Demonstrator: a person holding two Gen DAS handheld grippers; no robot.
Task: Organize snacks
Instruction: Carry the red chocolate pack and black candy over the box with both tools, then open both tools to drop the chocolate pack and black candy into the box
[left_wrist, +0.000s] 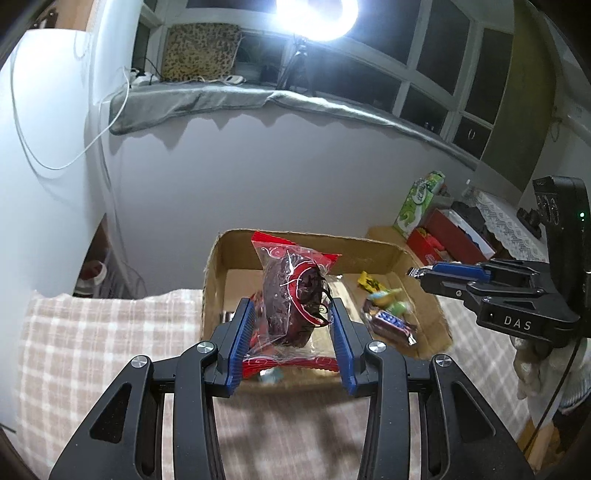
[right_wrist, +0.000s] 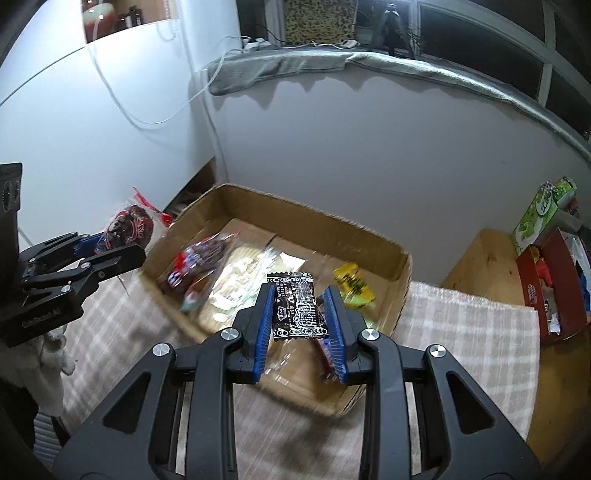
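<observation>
My left gripper is shut on a clear red-trimmed packet with a dark pastry, held above the near edge of an open cardboard box. It also shows in the right wrist view, left of the box. My right gripper is shut on a black snack packet with white print, over the box's near right part. In the left wrist view the right gripper shows at the right edge. Several wrapped snacks lie in the box, among them a yellow packet.
The box stands on a checked cloth over a table. A wooden stand to the right carries a red box and a green carton. A white wall is behind.
</observation>
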